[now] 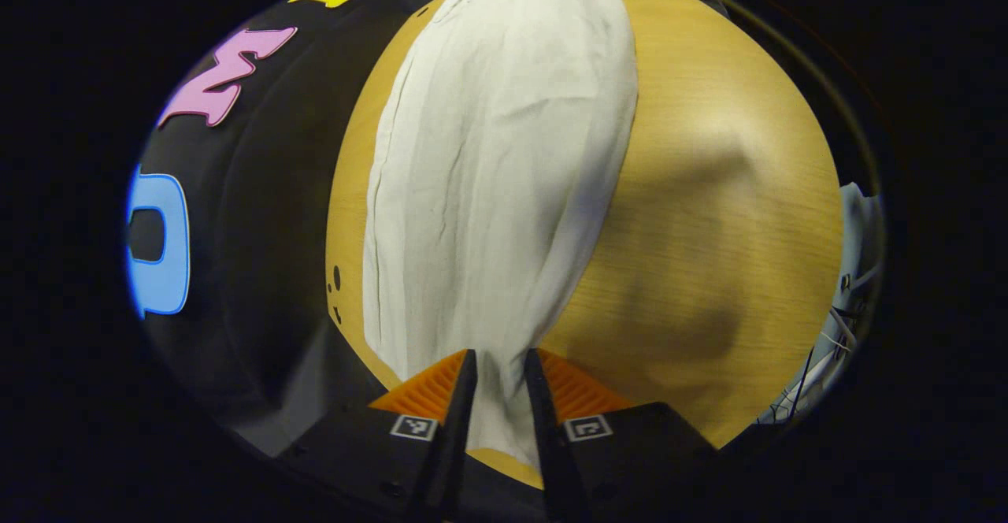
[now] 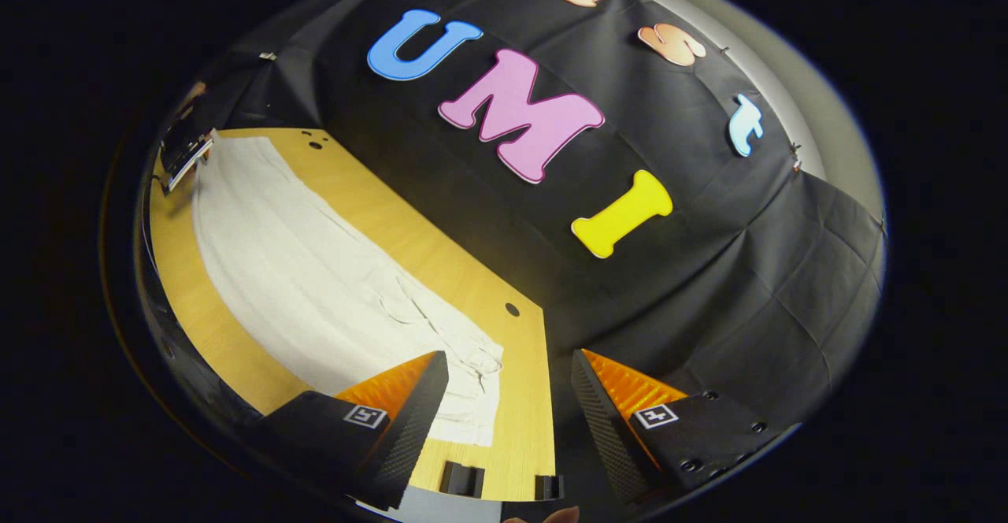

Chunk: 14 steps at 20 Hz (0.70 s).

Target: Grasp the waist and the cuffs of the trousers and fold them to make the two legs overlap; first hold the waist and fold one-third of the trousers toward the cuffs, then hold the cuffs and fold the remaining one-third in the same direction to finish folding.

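The white trousers [image 1: 496, 168] are laid along the table [image 1: 709, 216] (near its back edge). One end is clamped by the left gripper [image 1: 500, 373]. The right gripper [image 2: 510, 381] is held wide open, above the table's corner.

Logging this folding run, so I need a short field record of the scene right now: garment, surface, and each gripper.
garment: white trousers, laid lengthwise on the table
surface: wooden table
left gripper: fingers nearly closed, with cloth at one end of the trousers between them
right gripper: fingers spread, above the trousers' other end, holding nothing
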Tool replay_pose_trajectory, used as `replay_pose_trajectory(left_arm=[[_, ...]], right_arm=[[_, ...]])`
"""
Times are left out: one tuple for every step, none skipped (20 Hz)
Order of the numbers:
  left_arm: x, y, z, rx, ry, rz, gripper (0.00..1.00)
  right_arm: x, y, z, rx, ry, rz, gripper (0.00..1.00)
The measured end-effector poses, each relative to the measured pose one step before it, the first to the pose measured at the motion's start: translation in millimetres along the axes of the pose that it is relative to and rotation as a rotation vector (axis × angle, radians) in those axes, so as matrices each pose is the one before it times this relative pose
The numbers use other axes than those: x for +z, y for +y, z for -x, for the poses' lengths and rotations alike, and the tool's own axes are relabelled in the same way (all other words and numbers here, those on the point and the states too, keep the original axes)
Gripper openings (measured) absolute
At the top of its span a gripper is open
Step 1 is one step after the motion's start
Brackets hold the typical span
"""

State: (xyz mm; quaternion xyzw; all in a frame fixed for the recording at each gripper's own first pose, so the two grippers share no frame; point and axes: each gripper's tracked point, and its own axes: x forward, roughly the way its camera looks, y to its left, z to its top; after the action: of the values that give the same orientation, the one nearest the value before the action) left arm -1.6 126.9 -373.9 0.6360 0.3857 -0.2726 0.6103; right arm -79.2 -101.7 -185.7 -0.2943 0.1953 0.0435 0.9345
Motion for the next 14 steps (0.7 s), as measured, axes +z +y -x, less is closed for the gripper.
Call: replay_pose_trajectory(left_arm=[[-1.48,4.20,-1.59,0.00908,0.01180,-0.00020,0.19],[2.43,2.40,-0.56,0.00887,0.01184,0.01390,0.08],[-3.06,1.75,-2.19,-0.00511,0.00044,0.02343,0.07],[0.80,-1.30,-0.78,-0.00903,0.00544,0.02244,0.07],[-0.85,-0.73,0.06,-0.00922,0.01226,0.01047,0.06],[0.98,-0.75,0.50,-0.00646,0.00989,-0.00095,0.06],[0.24,1.39,-0.49,-0.00564,0.00997,-0.00334,0.06],[0.56,-0.49,0.21,-0.00548,0.00642,0.00250,0.06],[-0.12,0.37,0.26,-0.00462,0.00445,0.01112,0.06],[0.20,-0.52,0.47,-0.00305,0.00188,0.01133,0.06],[0.48,1.00,0.15,-0.00010,0.00145,0.00406,0.06],[0.24,-0.89,-0.28,0.00256,-0.00103,-0.00503,0.06],[0.24,0.75,0.89,0.00427,-0.00227,-0.00774,0.06],[-0.28,-0.06,-0.39,0.00394,-0.00457,-0.01061,0.06]], right_arm=[[-8.68,5.00,-6.98,0.02331,0.00689,0.02029,1.00],[-10.27,6.99,-8.75,0.03068,0.01072,0.02738,0.98],[-11.30,7.78,-7.48,0.03461,0.01191,0.03615,0.98],[-13.34,11.25,-8.52,0.04243,0.00885,0.04275,0.97],[-11.72,11.97,-7.85,0.04803,0.00759,0.04895,0.97],[-11.12,12.91,-7.54,0.05022,0.00532,0.05027,0.97],[-10.14,13.79,-6.10,0.05206,0.00389,0.04829,0.97],[-9.91,12.08,-7.74,0.04751,0.00333,0.04826,0.97],[-8.88,10.43,-7.27,0.04060,0.00500,0.04380,0.97],[-8.25,10.29,-7.94,0.03679,0.00809,0.03595,0.97],[-9.07,7.89,-5.78,0.02857,0.01055,0.02994,1.00],[-8.64,5.42,-4.51,0.02235,0.01541,0.02555,0.97],[-7.67,3.44,-4.12,0.01768,0.01880,0.02257,0.97],[-7.15,2.21,-5.28,0.01438,0.01559,0.02304,0.97]])
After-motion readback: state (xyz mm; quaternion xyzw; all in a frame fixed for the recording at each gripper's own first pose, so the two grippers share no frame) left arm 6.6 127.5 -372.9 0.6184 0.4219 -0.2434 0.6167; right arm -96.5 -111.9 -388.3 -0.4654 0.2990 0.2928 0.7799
